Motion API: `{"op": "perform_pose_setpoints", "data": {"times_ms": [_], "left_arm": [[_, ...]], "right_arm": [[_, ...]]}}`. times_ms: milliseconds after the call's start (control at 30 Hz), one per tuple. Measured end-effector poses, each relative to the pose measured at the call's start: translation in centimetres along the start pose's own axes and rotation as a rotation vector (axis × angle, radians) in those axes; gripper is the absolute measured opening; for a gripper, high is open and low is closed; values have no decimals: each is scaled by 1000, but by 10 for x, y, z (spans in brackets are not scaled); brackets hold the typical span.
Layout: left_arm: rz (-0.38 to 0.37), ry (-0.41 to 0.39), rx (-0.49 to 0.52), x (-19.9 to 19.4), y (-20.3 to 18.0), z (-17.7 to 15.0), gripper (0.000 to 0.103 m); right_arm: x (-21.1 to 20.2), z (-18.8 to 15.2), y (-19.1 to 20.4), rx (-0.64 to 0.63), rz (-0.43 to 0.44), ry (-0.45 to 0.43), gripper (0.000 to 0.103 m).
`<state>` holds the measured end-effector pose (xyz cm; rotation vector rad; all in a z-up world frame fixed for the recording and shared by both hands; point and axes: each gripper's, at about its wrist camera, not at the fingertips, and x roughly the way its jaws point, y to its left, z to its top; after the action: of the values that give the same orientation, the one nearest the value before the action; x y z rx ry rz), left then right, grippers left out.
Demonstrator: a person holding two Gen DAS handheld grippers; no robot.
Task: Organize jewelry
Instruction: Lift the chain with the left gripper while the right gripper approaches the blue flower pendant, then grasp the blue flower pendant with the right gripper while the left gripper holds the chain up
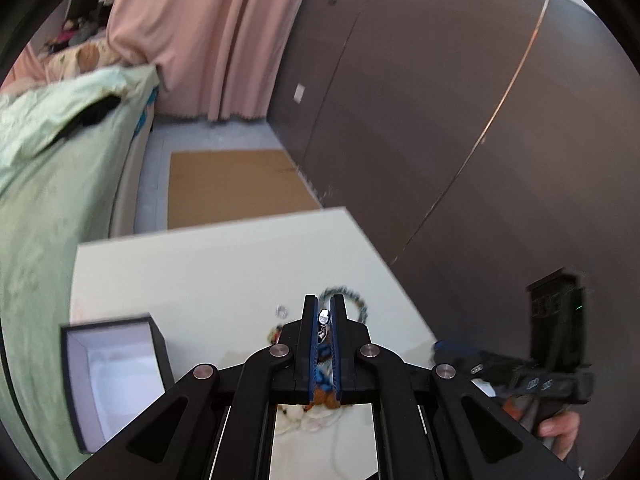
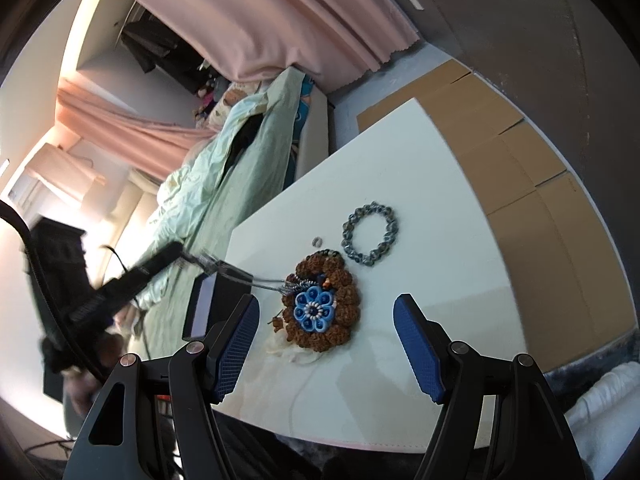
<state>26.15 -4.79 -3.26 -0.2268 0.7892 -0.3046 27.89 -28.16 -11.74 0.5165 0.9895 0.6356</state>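
1. My left gripper [image 1: 325,307] has its jaws nearly together, pinched on a small silver piece [image 1: 323,316]; it sits between the blue pads near the tips. What kind of jewelry it is I cannot tell.
2. From the right wrist view, that gripper is a dark blur at the left, with thin silver strands [image 2: 262,282] stretching from its tip toward the brooch [image 2: 313,309] (blurred, so I can't say whether they touch it).
3. My right gripper [image 2: 326,312] stands wide, nothing between its pads, hanging over the table [image 2: 420,168] with the brooch below the gap.
4. The brooch, blue flower centre ringed by brown beads, lies flat on the table.
5. A grey bead bracelet [image 2: 370,234] lies just beyond the brooch, apart from it.
6. A tiny ring [image 2: 317,241] sits just left of the bracelet.
7. An open black box [image 1: 114,376], white inside, stands at the table's left edge, lid off, nothing visible in it.
8. A hand [image 1: 560,428] grips the right gripper's handle, low right in the left wrist view.
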Motion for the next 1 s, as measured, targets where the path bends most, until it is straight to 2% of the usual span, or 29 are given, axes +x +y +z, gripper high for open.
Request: {"op": "perform_pose_setpoints", "data": {"times_ms": [367, 500, 633, 833, 867, 933, 967, 1000], "left_arm": [[-5, -149, 38, -55, -10, 29, 5], [-7, -190, 33, -73, -8, 37, 5], [-18, -232, 35, -91, -10, 44, 5], [-41, -296, 54, -114, -16, 55, 5], [-44, -306, 57, -117, -16, 56, 5], [-49, -321, 62, -124, -16, 59, 5], [-50, -326, 64, -126, -16, 60, 5], [-51, -332, 65, -128, -17, 61, 5]], "right_arm": [[42, -4, 45, -228, -166, 96, 71], [59, -5, 51, -265, -207, 138, 71], [73, -5, 58, -297, -231, 178, 64], [92, -6, 62, -345, -349, 213, 61], [93, -6, 64, -361, -367, 213, 59], [93, -6, 67, -381, -397, 210, 48], [91, -5, 67, -388, -404, 210, 39], [91, -6, 68, -389, -401, 211, 37]]}}
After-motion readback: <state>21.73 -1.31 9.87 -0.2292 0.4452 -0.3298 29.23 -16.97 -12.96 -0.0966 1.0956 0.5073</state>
